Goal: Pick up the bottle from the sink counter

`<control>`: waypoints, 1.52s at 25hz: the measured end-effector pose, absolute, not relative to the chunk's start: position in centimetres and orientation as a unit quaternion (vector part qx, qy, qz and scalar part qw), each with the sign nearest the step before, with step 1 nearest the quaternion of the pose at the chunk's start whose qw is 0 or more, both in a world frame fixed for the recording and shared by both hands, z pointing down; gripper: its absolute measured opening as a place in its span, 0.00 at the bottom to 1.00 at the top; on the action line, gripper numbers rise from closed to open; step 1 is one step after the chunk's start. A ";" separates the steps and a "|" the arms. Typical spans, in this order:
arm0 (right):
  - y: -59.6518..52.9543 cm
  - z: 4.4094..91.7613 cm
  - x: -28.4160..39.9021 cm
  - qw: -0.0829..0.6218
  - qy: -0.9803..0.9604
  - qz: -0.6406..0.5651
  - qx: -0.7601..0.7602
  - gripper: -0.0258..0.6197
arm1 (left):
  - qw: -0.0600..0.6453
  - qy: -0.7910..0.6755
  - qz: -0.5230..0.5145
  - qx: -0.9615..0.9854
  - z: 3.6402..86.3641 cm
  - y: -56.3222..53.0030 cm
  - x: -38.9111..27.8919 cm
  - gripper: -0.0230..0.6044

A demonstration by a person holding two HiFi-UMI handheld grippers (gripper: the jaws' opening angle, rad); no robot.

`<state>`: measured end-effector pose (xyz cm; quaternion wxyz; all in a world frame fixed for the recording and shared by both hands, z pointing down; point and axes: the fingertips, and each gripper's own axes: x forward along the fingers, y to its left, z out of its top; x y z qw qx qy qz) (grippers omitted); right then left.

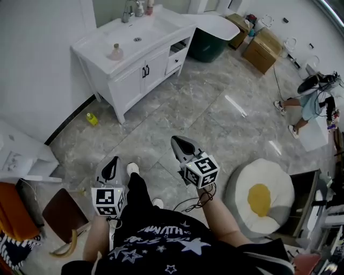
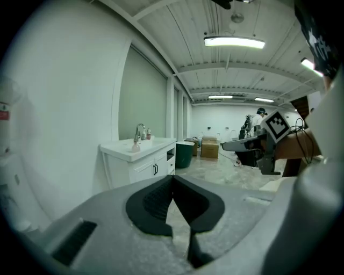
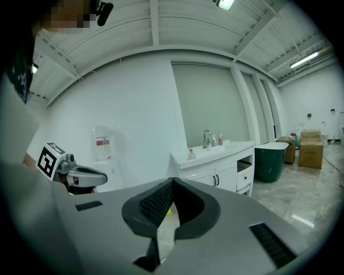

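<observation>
- A white vanity table (image 1: 158, 29) with a sunken basin stands against the wall at the upper left of the head view. A stretch of grey marble floor (image 1: 177, 107) keeps it well apart from the person.
- The bottle (image 1: 115, 52) is small, round-bellied and pale pink. It stands upright on the near-left end of the table, beside the basin, with its neck pointing up. A faucet (image 1: 128, 11) and more small bottles stand at the far end, so this lone bottle is probably the one meant.
- The left tongs (image 1: 113, 161) sit low in the head view, almost straight below the bottle, with their tips pointing up the frame toward the table. Their jaws are pressed together with nothing between them. In the left gripper view the bottle (image 2: 136, 146) shows far off, above and to the left of the closed tips.
- The right tongs (image 1: 174, 139) sit further right and a little further forward, angled ahead and to the left. Their jaws are also together and empty. In the right gripper view the bottle (image 3: 191, 154) shows above and just right of the tips.
- Judgement: the bottle lies ahead and to the left of both tongs, out of reach, and neither is clearly nearer. The left tongs line up with it more directly. Because the bottle stands upright, the jaws would need to open and then close on it from the side.
</observation>
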<state>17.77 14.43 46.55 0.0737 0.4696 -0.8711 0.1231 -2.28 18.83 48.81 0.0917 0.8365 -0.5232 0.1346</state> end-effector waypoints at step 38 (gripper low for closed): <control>-28.9 46.6 0.6 0.067 -0.892 0.147 0.423 0.52 | 0.103 -0.596 0.113 0.788 49.1 -18.3 -19.6 0.06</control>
